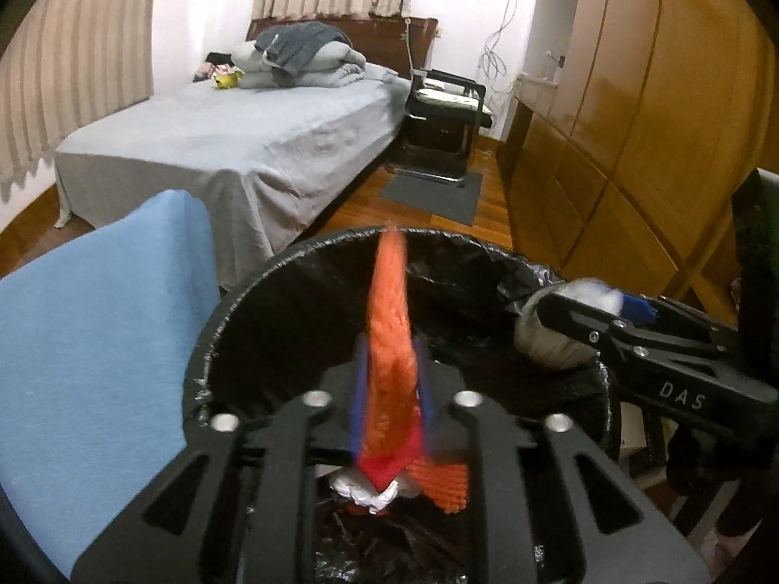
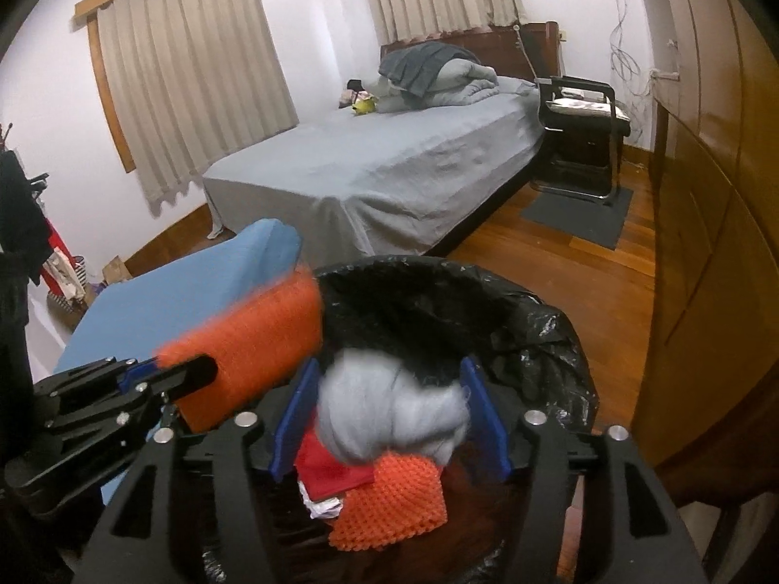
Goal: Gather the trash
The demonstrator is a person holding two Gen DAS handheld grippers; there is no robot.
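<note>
A bin with a black liner [image 1: 233, 340] stands below both grippers; it also shows in the right wrist view [image 2: 535, 321]. My left gripper [image 1: 389, 389] is shut on an orange mesh piece [image 1: 389, 321], held edge-on over the bin; the same piece shows in the right wrist view [image 2: 248, 345]. My right gripper [image 2: 389, 418] holds a crumpled grey-white wad [image 2: 389, 413] between its blue pads over the bin; the wad blurs. The wad also shows in the left wrist view [image 1: 550, 340]. Inside the bin lie another orange mesh piece [image 2: 389, 506], a red scrap [image 2: 331, 472] and white paper [image 1: 375, 496].
A blue-covered seat [image 1: 97, 340] stands left of the bin. A bed with a grey sheet [image 1: 233, 136] is behind, a black chair [image 1: 443, 112] and grey mat [image 1: 433, 194] beside it. Wooden wardrobes [image 1: 633, 121] line the right. Bags [image 2: 73, 272] lie at far left.
</note>
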